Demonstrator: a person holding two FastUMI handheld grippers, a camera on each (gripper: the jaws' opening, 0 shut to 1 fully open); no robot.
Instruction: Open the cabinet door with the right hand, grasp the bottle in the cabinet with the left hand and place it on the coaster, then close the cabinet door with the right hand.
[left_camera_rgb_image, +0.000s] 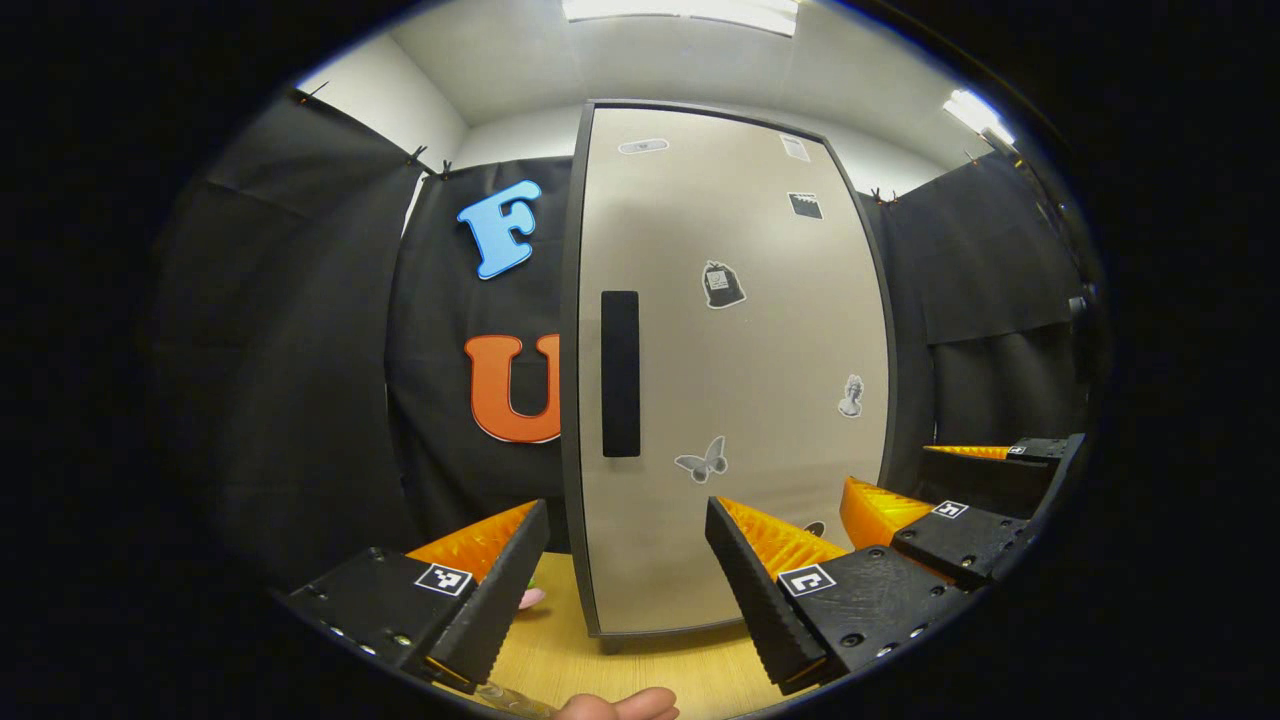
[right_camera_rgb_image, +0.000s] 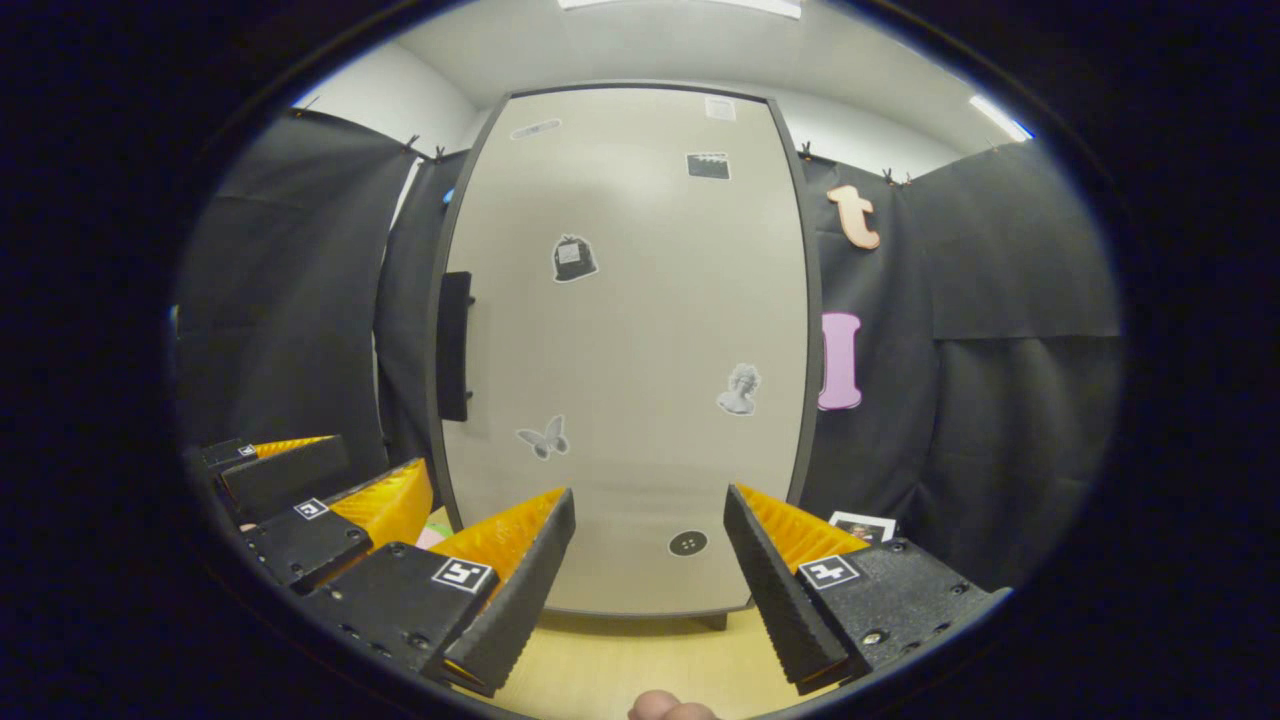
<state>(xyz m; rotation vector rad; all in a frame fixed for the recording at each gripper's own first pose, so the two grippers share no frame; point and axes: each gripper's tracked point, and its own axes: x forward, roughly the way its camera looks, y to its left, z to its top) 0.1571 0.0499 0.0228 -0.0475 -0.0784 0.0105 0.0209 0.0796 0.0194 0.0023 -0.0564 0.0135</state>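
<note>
Right gripper view faces the cabinet door (right_camera_rgb_image: 620, 350), which is shut, standing upright on the wooden bench (right_camera_rgb_image: 600, 670). Its dark vertical handle (right_camera_rgb_image: 455, 345) sits at the door's left edge, about mid-height. The right hand-held gripper (right_camera_rgb_image: 650, 560) is held wide open and empty in front of the lower part of the door, well below and to the right of the handle, touching nothing. To the left of the door's lower corner the left hand-held gripper (right_camera_rgb_image: 330, 490) shows, also apart from the door. In the left gripper view the same door (left_camera_rgb_image: 730, 380) fills the middle, its handle (left_camera_rgb_image: 620, 372) near its left edge; the left hand-held gripper (left_camera_rgb_image: 625, 570) is likewise spread wide with nothing between its fingers, low before the door's bottom edge. The bottle is presumably behind the closed door, so its position cannot be told, and the coaster cannot be made out with certainty either; a small pale thing (left_camera_rgb_image: 530, 598) lies on the bench just left of the door's foot. The opening step looks not yet begun. The risks as I judge them: the handle is narrow and flush to the door's edge, so the right fingers could slip off or close on the door's edge instead; a pull off-axis could drag the whole cabinet across the bench; and the door swinging out might strike the left hand-held gripper waiting close by.
</note>
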